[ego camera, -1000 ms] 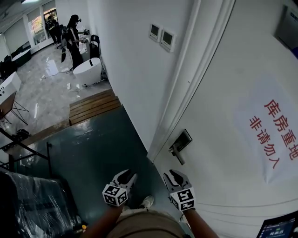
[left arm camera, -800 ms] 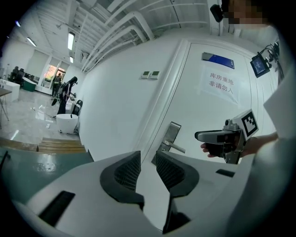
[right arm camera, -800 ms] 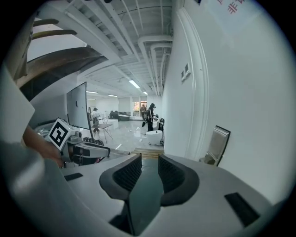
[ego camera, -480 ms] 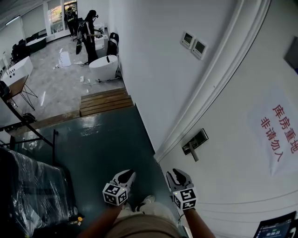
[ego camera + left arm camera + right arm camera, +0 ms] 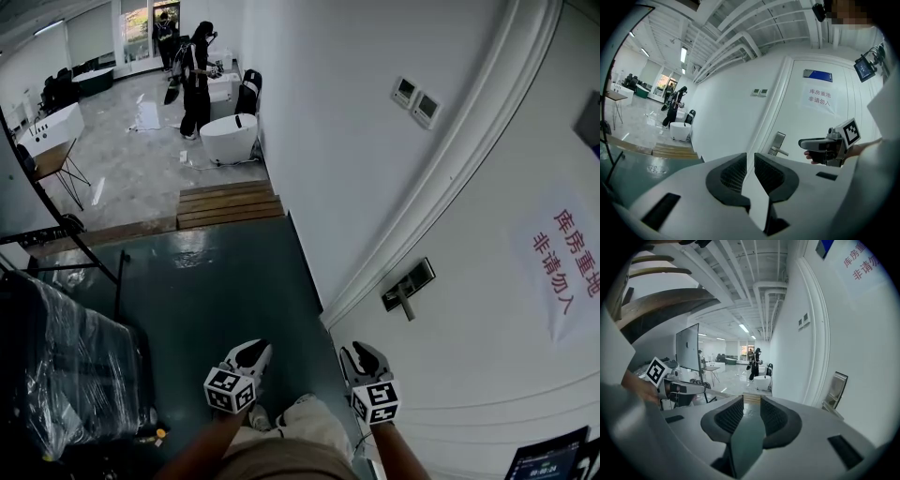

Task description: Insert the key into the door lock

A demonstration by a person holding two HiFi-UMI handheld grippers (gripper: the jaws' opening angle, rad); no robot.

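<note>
Below door lock (image 5: 409, 285): L gripper (image 5: 253, 351) jaws just closing to slim gap, nothing between; R gripper (image 5: 362, 353) jaws apart, empty.

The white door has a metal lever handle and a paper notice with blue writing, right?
Not quite: the writing on the notice is red, as the head view shows. The white door does have a metal lever handle.

Door lock (image 5: 407, 284) keyhole too small to tell, screen (image 5: 553, 457) cut by edge
</note>
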